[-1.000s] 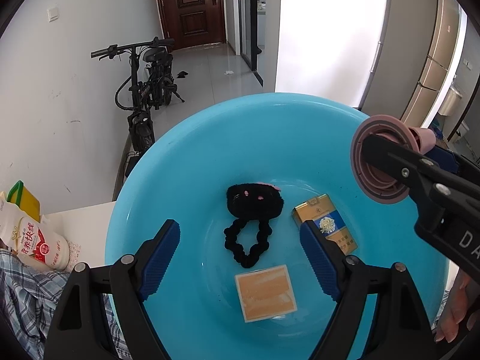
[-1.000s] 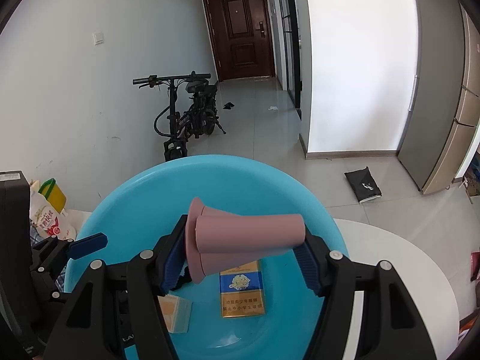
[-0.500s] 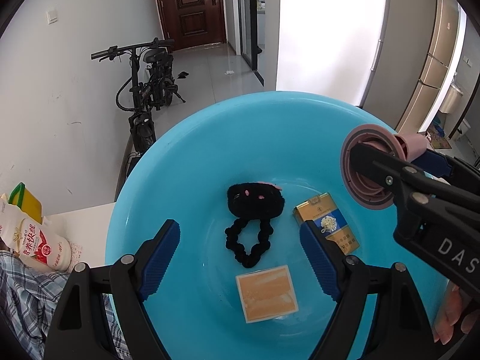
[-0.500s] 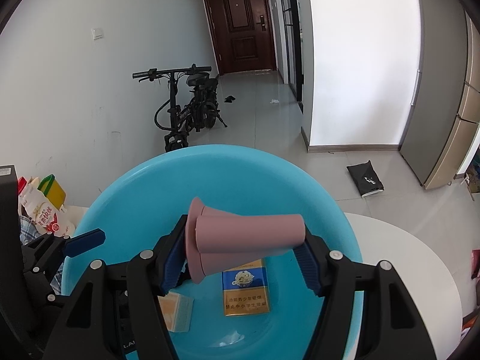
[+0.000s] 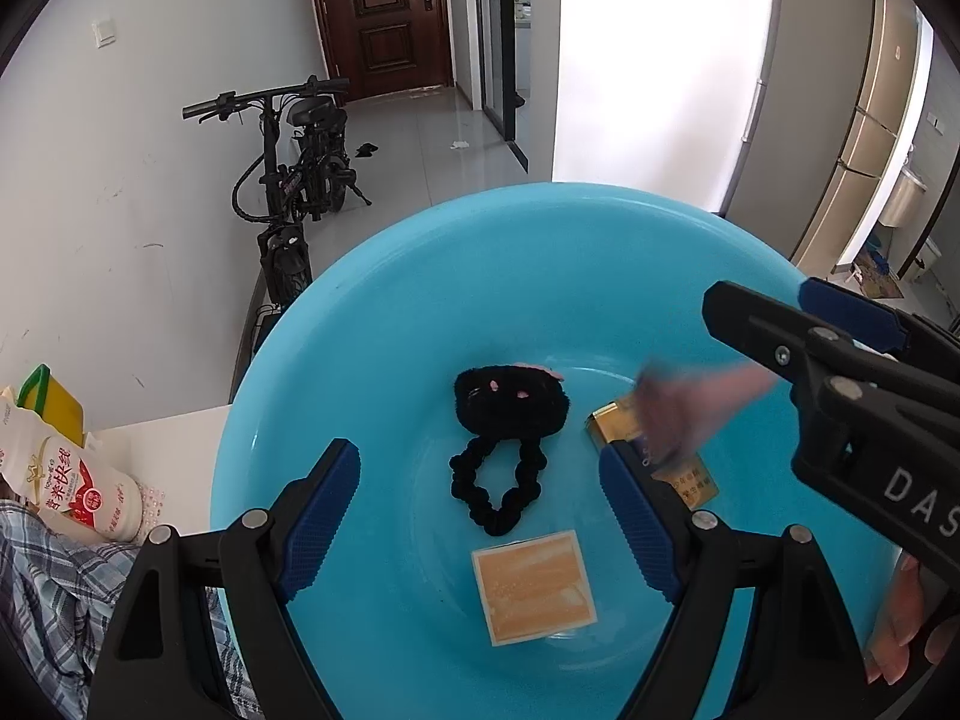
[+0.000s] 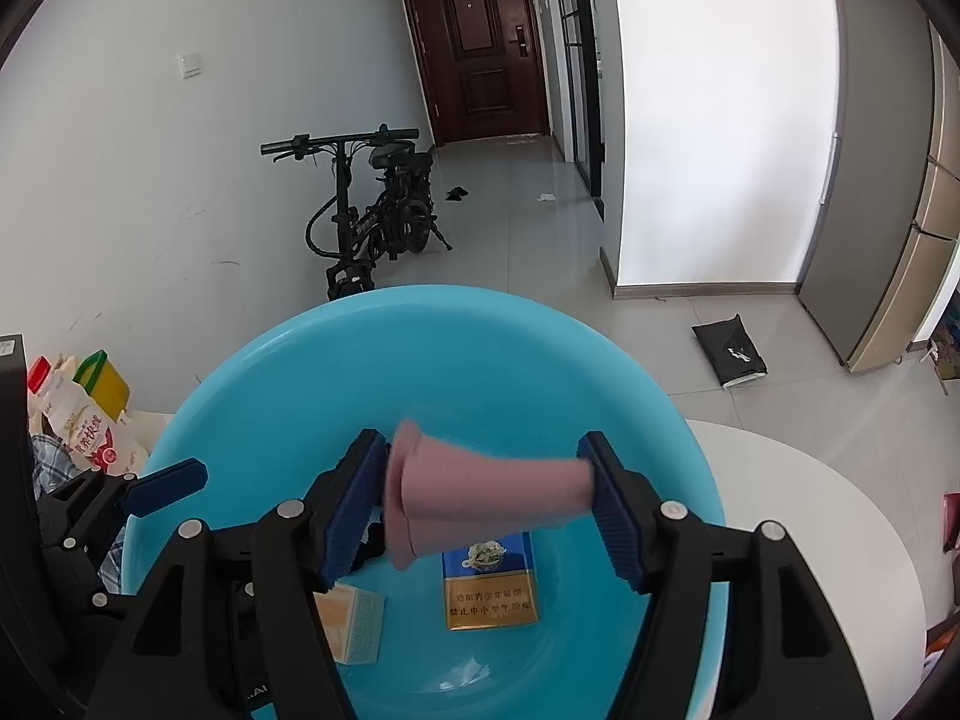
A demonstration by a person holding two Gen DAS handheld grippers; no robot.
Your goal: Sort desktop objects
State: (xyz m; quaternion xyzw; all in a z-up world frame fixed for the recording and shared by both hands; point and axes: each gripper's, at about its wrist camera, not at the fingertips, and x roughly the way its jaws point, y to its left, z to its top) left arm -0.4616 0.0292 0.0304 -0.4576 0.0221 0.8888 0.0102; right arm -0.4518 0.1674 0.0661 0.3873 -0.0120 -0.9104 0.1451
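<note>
Right gripper [image 6: 486, 504] jaws have just been opening, pink cup [image 6: 480, 495] dropping loose toward cigarette pack [image 6: 489, 591] in blue basin [image 6: 420, 360]; left gripper [image 5: 480, 516] gapes empty above black scrunchie [image 5: 498, 480].

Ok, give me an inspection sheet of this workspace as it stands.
Surface: white table, blue basin on it.
Job's things: black scrunchie, cigarette pack and orange pad lie in the basin; pink cup above them.
Clutter: milk bottle beside the basin.
Grippers: left gripper open, empty; right gripper jaws have just been opening, pink cup between them, blurred in the left view, seemingly dropping.
Cables: nothing seen.
Surroundings: bicycle, dark door, black bag on floor.
</note>
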